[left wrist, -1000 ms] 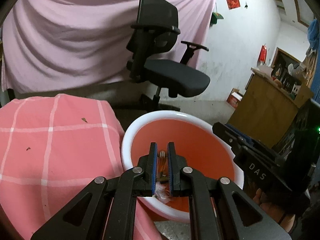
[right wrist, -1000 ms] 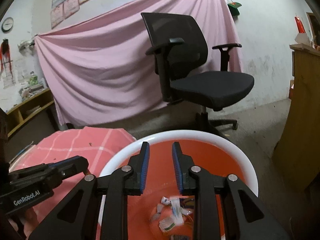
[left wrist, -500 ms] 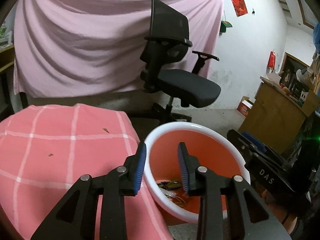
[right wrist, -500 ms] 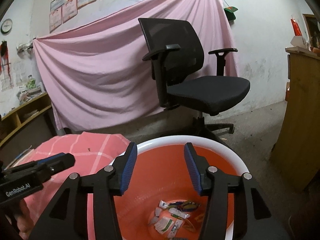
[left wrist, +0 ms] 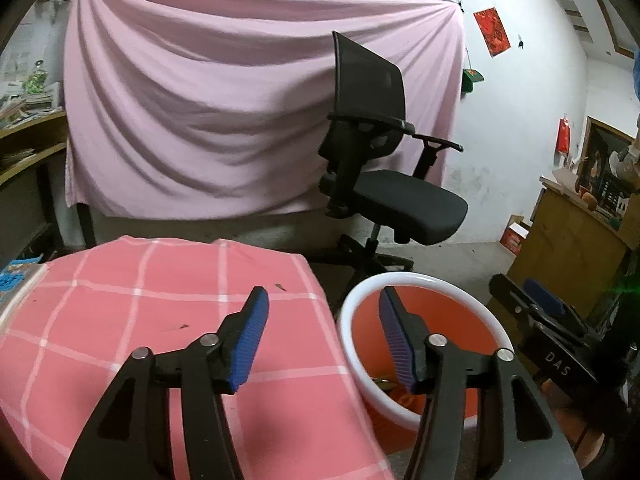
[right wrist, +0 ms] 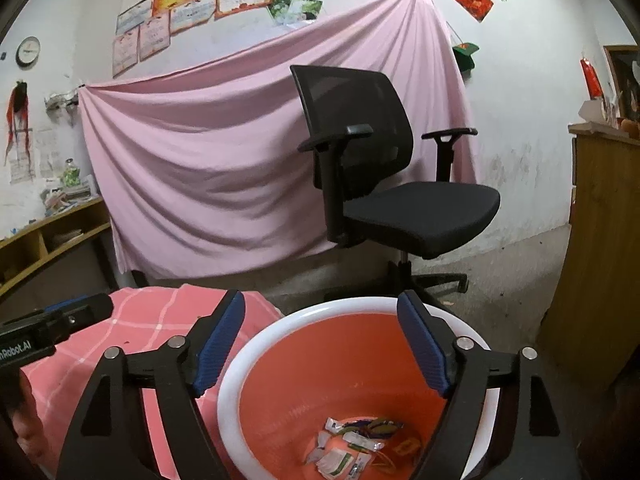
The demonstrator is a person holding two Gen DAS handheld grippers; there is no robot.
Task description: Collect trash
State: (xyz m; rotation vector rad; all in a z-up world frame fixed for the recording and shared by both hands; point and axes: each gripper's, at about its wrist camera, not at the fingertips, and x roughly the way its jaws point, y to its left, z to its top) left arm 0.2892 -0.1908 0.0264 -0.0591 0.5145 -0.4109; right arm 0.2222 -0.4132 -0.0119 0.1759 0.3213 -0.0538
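**Both grippers empty at the bin**

The left gripper [left wrist: 322, 336] and right gripper [right wrist: 320, 344] have just been opening, nothing between them. Wrappers [right wrist: 352, 446] lie in the orange bin [right wrist: 256, 344], directly below the right gripper; the left hangs over the pink-checked worktop [left wrist: 120, 300] edge.

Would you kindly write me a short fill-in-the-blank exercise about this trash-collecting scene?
1. The small crumpled wrappers lie at the bottom of the orange plastic bin with the ____ rim.
2. The checked cloth beside the bin is ____ with white lines.
3. The left gripper holds ____.
4. The black office chair stands before a ____ sheet.

Missing words: white; pink; nothing; pink
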